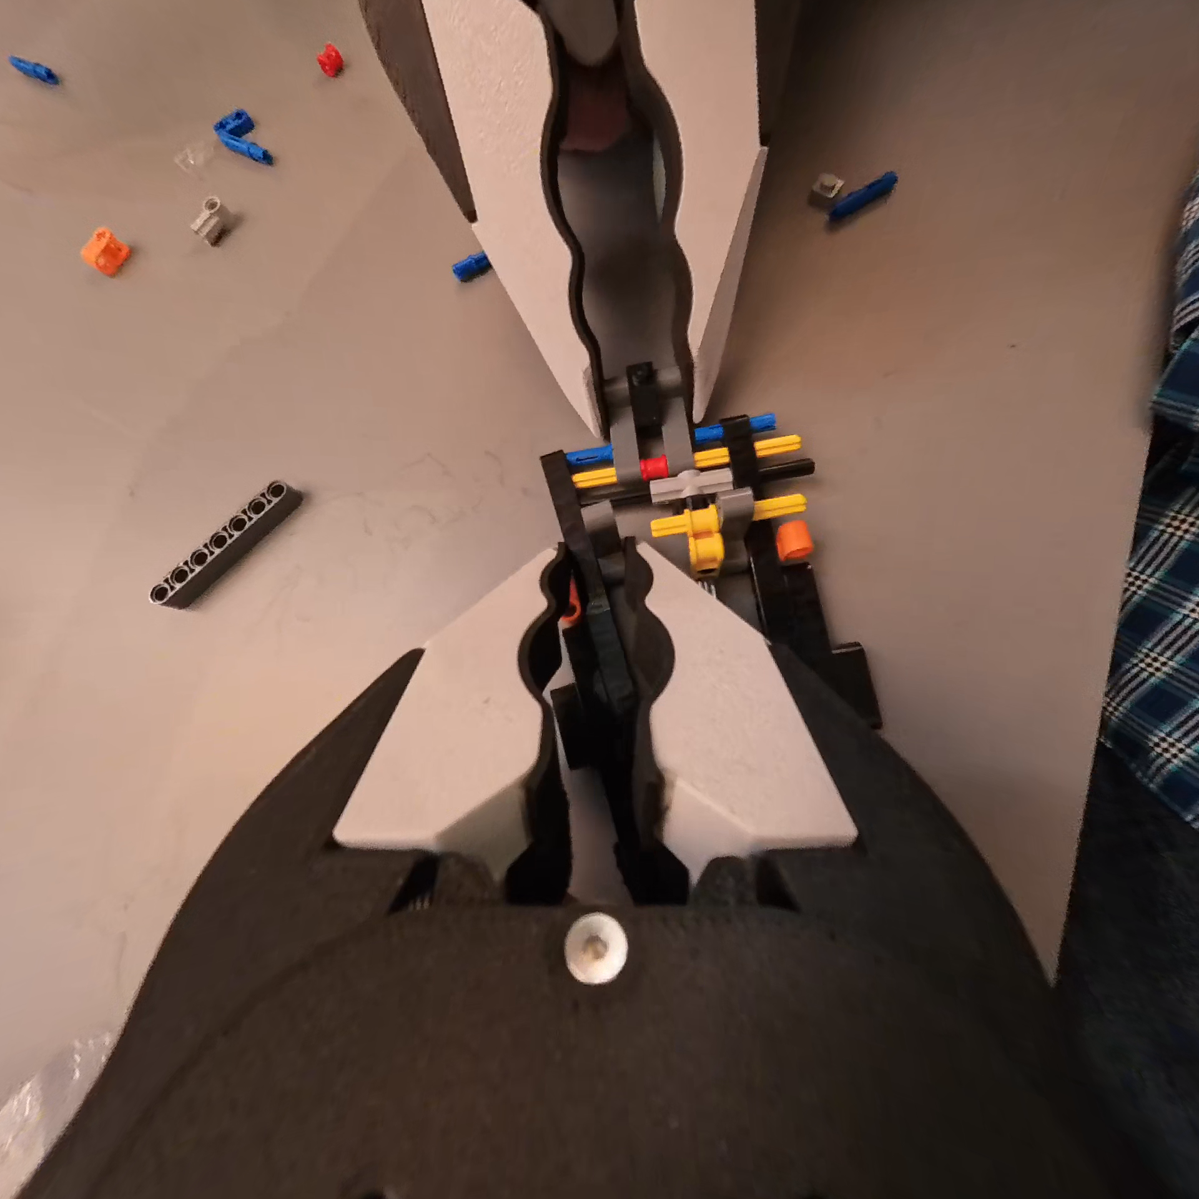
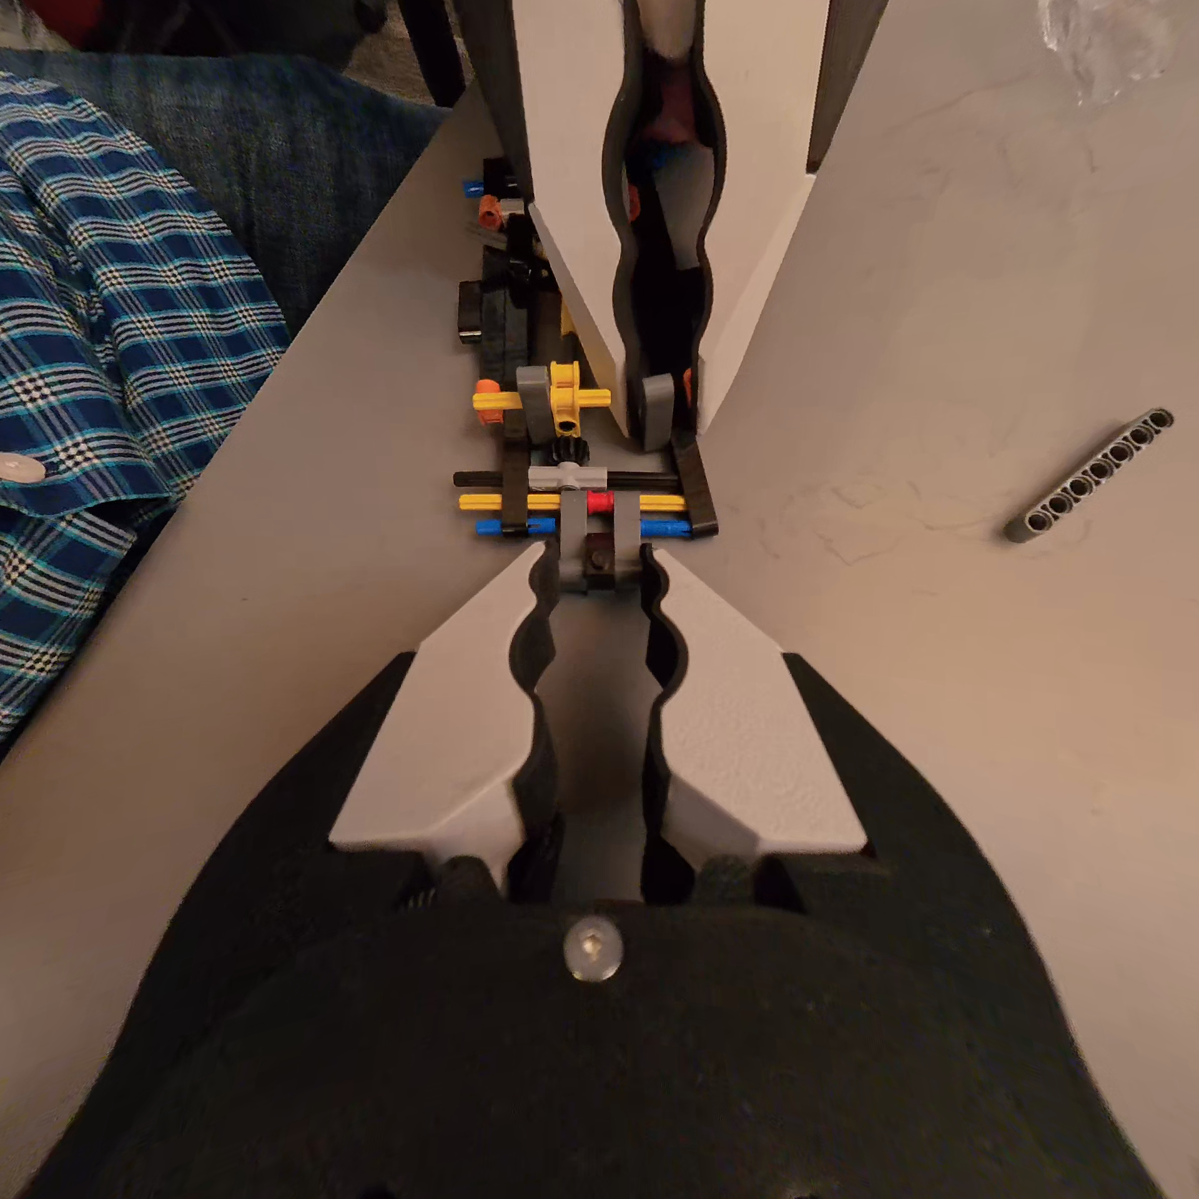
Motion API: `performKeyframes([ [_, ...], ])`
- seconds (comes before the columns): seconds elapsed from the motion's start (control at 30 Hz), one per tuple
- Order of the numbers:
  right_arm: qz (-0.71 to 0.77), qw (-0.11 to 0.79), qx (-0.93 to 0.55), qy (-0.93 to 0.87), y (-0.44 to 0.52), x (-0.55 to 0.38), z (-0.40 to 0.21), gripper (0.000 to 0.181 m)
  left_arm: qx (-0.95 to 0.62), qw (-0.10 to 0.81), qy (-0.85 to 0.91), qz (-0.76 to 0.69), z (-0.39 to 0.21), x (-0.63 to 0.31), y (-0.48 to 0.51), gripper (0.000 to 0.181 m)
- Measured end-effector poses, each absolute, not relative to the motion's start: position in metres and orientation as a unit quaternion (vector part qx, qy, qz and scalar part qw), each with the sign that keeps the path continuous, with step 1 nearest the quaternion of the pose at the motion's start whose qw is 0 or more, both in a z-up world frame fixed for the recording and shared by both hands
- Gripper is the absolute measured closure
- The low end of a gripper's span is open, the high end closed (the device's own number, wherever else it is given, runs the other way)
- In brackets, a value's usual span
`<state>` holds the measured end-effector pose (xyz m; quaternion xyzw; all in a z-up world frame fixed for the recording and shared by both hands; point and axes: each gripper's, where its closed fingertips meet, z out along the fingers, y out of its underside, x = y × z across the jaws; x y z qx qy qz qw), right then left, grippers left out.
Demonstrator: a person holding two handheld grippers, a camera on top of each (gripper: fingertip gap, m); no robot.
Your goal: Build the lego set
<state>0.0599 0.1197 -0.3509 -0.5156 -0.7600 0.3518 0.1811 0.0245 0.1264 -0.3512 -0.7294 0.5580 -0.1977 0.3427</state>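
The lego assembly (image 1: 688,483) lies near the table's edge: black beams crossed by blue, yellow and black axles, with a red bush, grey connectors, a yellow connector and an orange bush. My left gripper (image 1: 598,558) is shut on the assembly's left black beam. My right gripper (image 1: 645,415) comes from the opposite side, shut on the grey frame with a dark block at the assembly's far end. In the right wrist view the right gripper (image 2: 595,558) clamps that grey frame of the assembly (image 2: 568,477). The left gripper (image 2: 665,415) faces it, holding the other end.
A loose grey beam with holes (image 1: 224,545) (image 2: 1090,473) lies on the table. Small loose pieces lie farther off: blue pins (image 1: 243,136), a red piece (image 1: 329,60), an orange piece (image 1: 105,251), grey pieces (image 1: 211,220). A person's plaid shirt (image 2: 97,292) is beside the table edge. Left tips to right tips: about 4 cm.
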Motion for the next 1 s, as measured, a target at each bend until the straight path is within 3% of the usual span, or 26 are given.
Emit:
performKeyframes([
  [0.27, 0.353, 0.18, -0.516, -0.76, 0.1195, 0.0603, -0.3508, 0.158, -0.724, 0.299, 0.578, -0.23, -0.3513, 0.025, 0.1257, 0.165],
  [0.37, 0.354, 0.178, -0.516, -0.76, 0.1194, 0.0608, -0.3509, 0.158, -0.72, 0.278, 0.59, -0.238, -0.3537, 0.0288, 0.1243, 0.153],
  [0.67, 0.355, 0.177, -0.518, -0.758, 0.1196, 0.0609, -0.3508, 0.158, -0.707, 0.23, 0.621, -0.25, -0.3532, 0.0295, 0.1266, 0.141],
  [1.0, 0.356, 0.177, -0.52, -0.756, 0.12, 0.0611, -0.3506, 0.158, -0.695, 0.211, 0.636, -0.259, -0.3528, 0.0335, 0.1256, 0.157],
])
